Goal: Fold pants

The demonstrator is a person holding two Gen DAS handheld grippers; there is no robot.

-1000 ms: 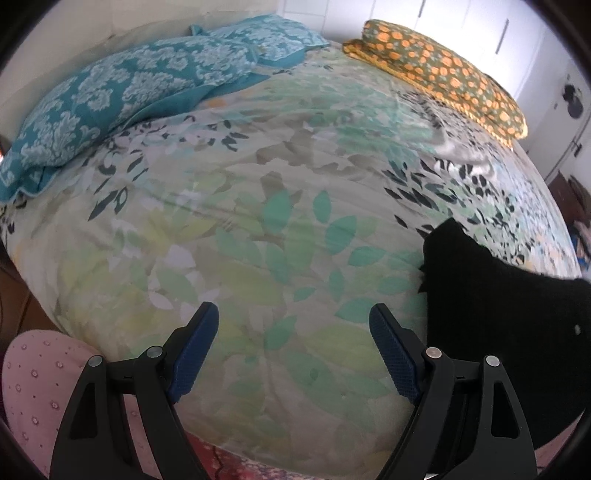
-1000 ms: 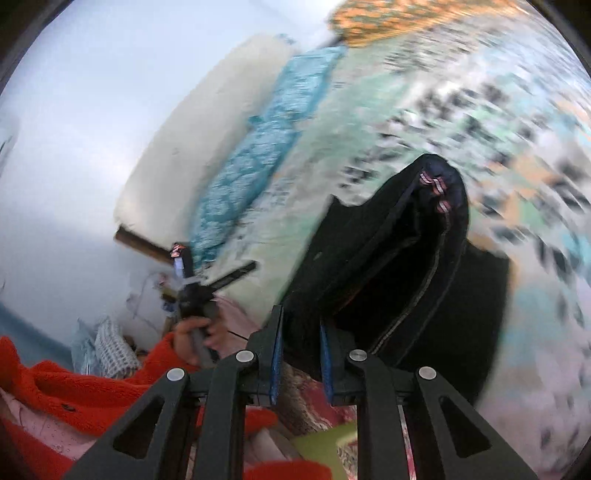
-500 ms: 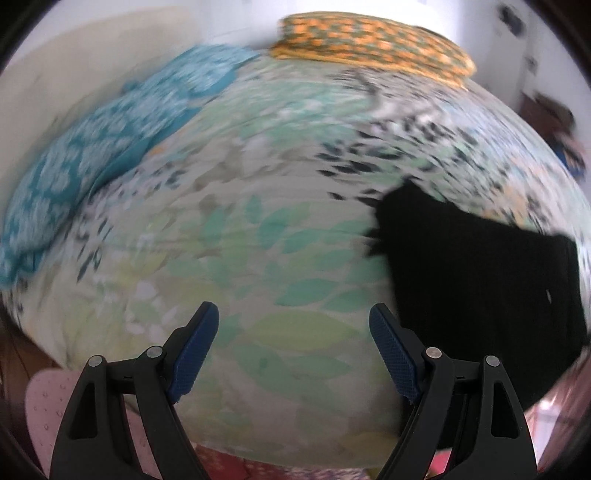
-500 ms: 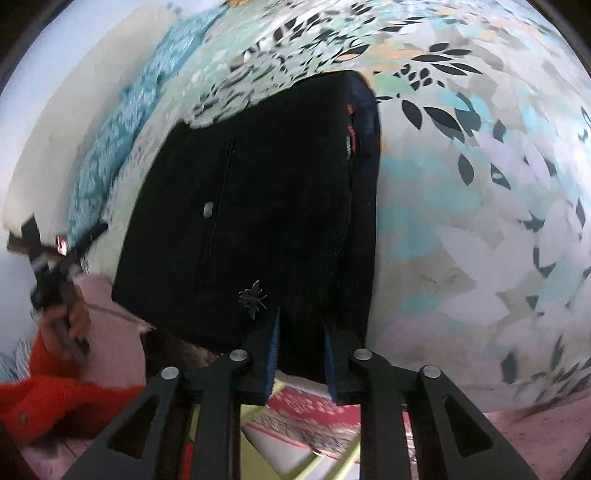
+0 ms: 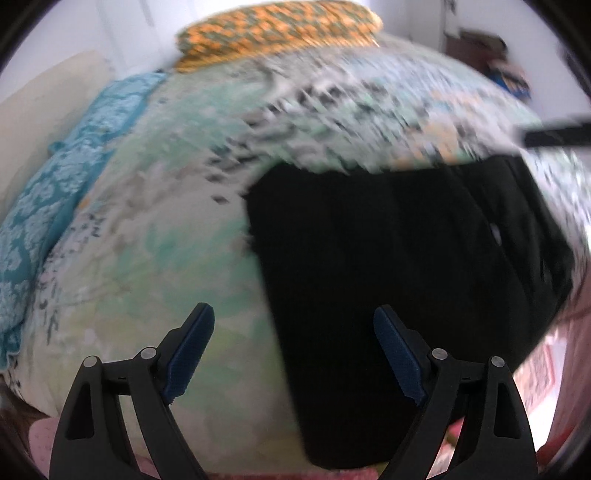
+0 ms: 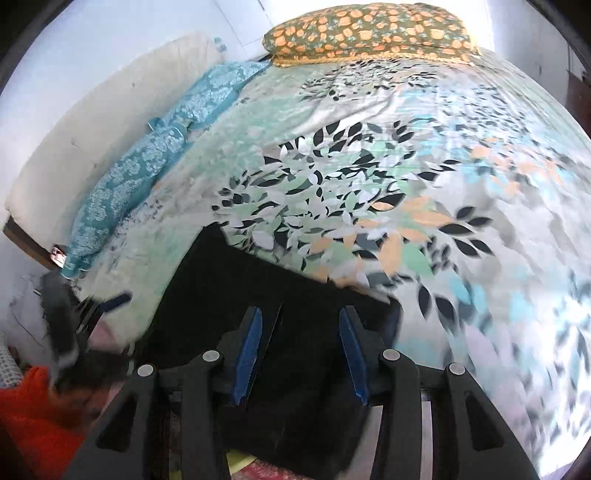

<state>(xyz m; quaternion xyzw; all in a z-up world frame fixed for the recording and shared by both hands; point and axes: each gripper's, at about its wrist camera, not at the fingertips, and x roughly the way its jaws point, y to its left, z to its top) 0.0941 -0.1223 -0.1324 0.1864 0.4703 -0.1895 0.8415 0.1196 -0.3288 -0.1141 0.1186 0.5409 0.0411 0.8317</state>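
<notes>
Fingers [image 6: 255,354] of my right gripper [image 6: 301,354] are opening, releasing the pants [image 6: 258,295] folded at the bed's [image 6: 480,221] near edge; left gripper [image 5: 293,354] hangs wide open.

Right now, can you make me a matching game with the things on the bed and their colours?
Things:
1. pants
2. long pillow
3. far pillow
4. gripper pads

Colours:
A. orange flowers on green
B. dark blue
C. black
D. teal with white pattern

Pairs: 1-C, 2-D, 3-A, 4-B
</notes>
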